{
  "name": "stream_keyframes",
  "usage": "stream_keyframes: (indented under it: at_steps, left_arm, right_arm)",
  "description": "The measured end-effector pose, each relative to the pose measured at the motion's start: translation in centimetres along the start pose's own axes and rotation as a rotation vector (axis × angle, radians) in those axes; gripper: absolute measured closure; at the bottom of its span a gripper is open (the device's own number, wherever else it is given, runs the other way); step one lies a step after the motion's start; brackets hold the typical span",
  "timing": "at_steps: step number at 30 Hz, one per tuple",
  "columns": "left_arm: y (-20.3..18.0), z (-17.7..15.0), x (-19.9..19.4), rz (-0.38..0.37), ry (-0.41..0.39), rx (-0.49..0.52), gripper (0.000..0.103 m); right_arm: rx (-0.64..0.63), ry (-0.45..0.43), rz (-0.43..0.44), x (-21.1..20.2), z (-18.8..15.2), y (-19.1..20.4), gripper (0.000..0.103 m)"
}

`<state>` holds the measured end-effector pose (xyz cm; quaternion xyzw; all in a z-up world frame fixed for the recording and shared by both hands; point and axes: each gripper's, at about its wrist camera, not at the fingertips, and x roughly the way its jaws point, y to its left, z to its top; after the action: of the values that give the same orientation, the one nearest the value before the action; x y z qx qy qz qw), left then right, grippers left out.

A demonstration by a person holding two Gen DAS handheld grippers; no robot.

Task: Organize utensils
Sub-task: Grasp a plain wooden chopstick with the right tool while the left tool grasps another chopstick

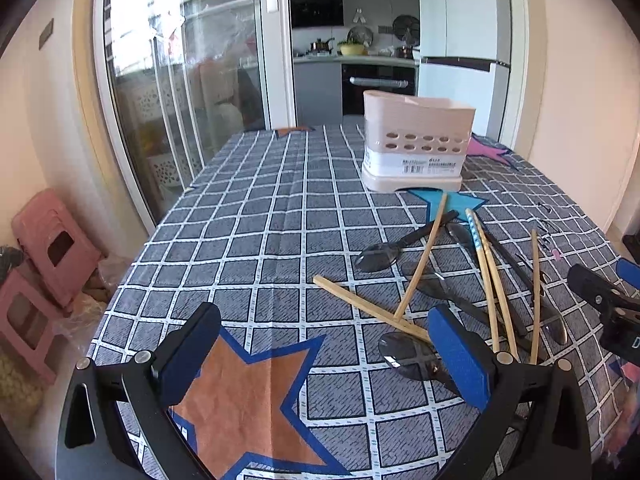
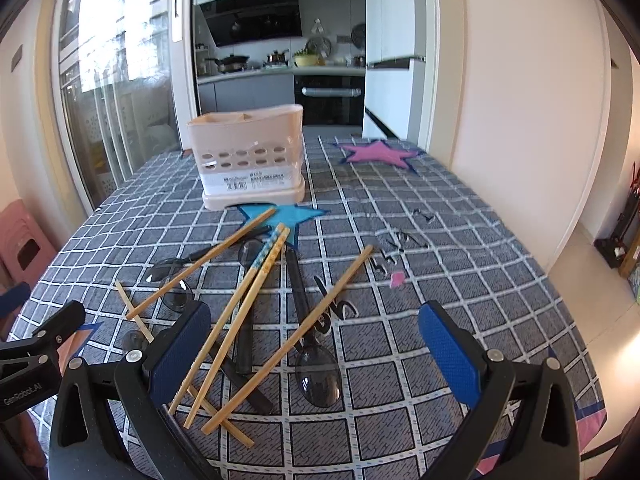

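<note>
Landmark: the holder (image 2: 250, 156), a pink slotted box with 2 visible compartments, stands upright at the far side of the table (image 2: 460, 300). All places below are given relative to it.
Utensil pile: the chopsticks (image 2: 244, 312) and dark spoons (image 2: 318, 376) lie loose and crossed on the near side of the holder, none inside it. You have sorting left to do on every piece.
Long axes: 2 chopsticks with patterned ends lie side by side, patterned ends toward the holder, plain ends toward you. 1 plain chopstick (image 2: 288, 338) slants across them. 1 spoon lies with its bowl toward you and its handle toward the holder.
Left gripper (image 1: 324, 360): fingers apart, holding nothing, hovering near-left of the pile.
Right gripper (image 2: 316, 360): fingers apart, holding nothing, straddling the near end of the pile.
Reason for pose: both open spans probably prepare you for a first pick.
Advice: close across a stick's long axis, not along it.
</note>
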<state>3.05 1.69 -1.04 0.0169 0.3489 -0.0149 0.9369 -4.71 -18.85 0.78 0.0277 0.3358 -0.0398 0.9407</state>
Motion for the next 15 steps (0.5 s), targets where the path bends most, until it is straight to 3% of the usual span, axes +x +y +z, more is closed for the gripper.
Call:
stream_keyframes:
  at_steps: [6,12,15]
  left_arm:
    - [0.1,5.1,1.9,-0.146,0.109,0.062,0.000]
    - [-2.7,9.1,4.7,-0.153,0.156,0.208,0.000]
    - [-4.3,9.9,7.2,-0.220,0.236,0.249,0.002]
  right_arm:
    - [0.043,0.193,-0.008,2.6,2.4,-2.4,0.000]
    - [0.293,0.442,0.077,7.4,4.9,-6.0,0.000]
    - [0.380,0.521,0.083,9.5,5.5,-6.7,0.008]
